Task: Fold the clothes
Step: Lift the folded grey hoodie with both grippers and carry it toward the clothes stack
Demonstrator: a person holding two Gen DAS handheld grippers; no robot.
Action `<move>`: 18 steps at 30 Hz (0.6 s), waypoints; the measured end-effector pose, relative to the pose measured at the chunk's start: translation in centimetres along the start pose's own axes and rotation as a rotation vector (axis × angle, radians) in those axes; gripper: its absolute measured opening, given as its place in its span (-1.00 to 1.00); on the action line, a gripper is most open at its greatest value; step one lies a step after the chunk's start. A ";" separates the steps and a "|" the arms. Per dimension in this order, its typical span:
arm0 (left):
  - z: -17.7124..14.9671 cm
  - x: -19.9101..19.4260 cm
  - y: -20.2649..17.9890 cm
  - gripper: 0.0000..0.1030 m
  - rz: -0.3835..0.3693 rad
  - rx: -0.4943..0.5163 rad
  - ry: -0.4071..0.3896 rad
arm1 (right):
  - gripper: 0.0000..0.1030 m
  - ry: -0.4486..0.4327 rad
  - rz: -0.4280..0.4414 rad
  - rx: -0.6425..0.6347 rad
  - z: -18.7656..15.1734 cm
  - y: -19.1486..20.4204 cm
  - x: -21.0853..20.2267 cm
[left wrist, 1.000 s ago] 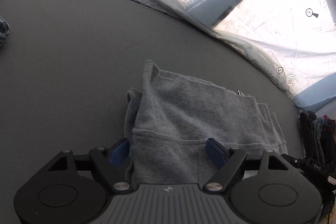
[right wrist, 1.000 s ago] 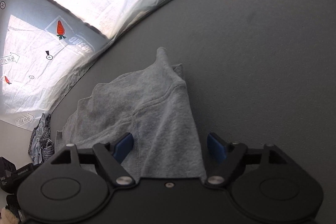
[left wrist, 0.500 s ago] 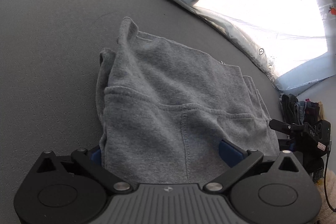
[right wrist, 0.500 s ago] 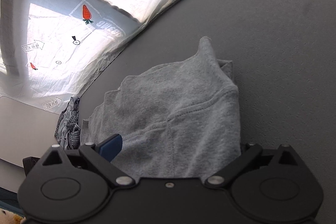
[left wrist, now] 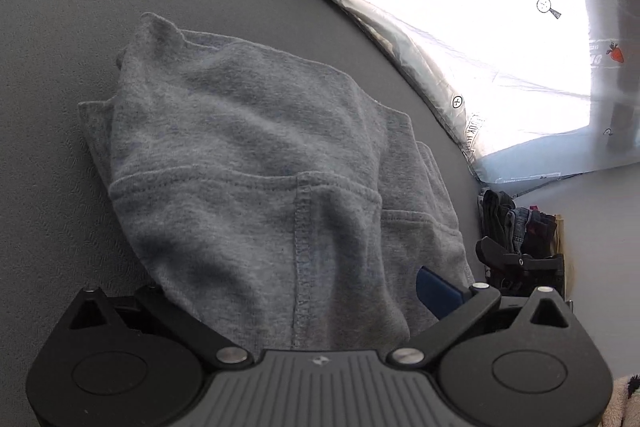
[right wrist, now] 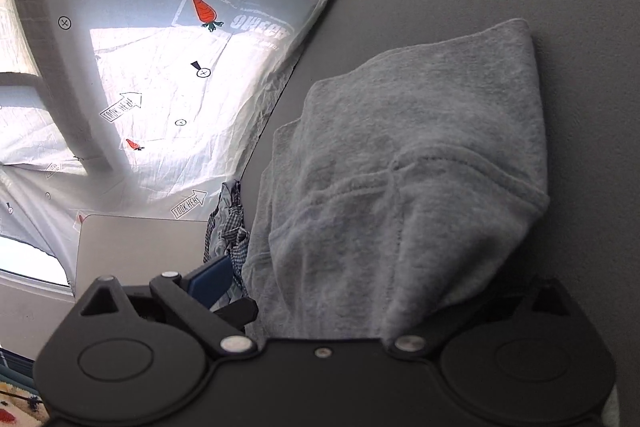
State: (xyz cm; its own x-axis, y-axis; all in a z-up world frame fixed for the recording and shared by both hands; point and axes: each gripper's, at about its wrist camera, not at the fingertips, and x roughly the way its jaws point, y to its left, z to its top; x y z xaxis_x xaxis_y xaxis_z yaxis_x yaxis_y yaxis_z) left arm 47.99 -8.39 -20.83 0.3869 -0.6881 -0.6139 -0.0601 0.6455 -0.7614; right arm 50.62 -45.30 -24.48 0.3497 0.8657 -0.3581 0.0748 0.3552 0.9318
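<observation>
Both pairs of jaws have just been opening and now stand spread wide, nothing pinched. The left gripper (left wrist: 296,291) and right gripper (right wrist: 360,283) sit closer over the folded grey garment (left wrist: 256,163), which now drapes between their fingers on the grey table (left wrist: 52,39).

Grey table (left wrist: 60,27) lies bare to the left of and beyond the folded grey sweatpants (left wrist: 248,155), so passage is free there. On the right, a pile of dark clothes (left wrist: 516,223) blocks the table edge. A checked cloth (right wrist: 230,227) crowds the sweatpants' other side.
</observation>
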 end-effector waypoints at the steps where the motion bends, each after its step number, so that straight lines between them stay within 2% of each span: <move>1: -0.2 -0.2 -0.1 0.81 -0.011 -0.018 -0.009 | 0.62 -0.008 0.015 0.025 -0.5 -0.1 0.0; 2: -0.5 -0.5 -0.3 0.73 -0.013 -0.023 -0.023 | 0.35 -0.025 0.019 0.047 -1.0 -0.1 -0.2; 3: -0.8 -0.8 -0.6 0.50 -0.007 -0.019 -0.036 | 0.20 -0.044 0.022 0.063 -1.6 -0.1 -0.5; 4: -1.0 -1.0 -0.8 0.29 0.001 -0.016 -0.046 | -0.05 -0.062 0.028 0.075 -2.1 -0.1 -0.9; 7: -1.8 -1.7 -1.2 -0.10 0.013 -0.025 -0.072 | -0.15 -0.104 0.041 0.098 -3.3 0.2 -1.8; 13: -3.8 -2.1 -3.5 -0.17 0.017 0.051 -0.046 | -0.19 -0.156 0.093 0.113 -5.6 1.5 -4.3; 18: -5.8 -4.3 -6.0 -0.17 -0.054 0.100 -0.083 | -0.19 -0.235 0.169 0.081 -8.0 4.0 -7.6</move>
State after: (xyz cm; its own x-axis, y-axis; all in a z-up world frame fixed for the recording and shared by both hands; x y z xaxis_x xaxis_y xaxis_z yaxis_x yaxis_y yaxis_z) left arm 41.38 -11.22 -14.77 0.4621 -0.6956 -0.5501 0.0534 0.6410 -0.7657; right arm 40.80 -47.68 -18.49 0.5693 0.8017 -0.1824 0.0684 0.1750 0.9822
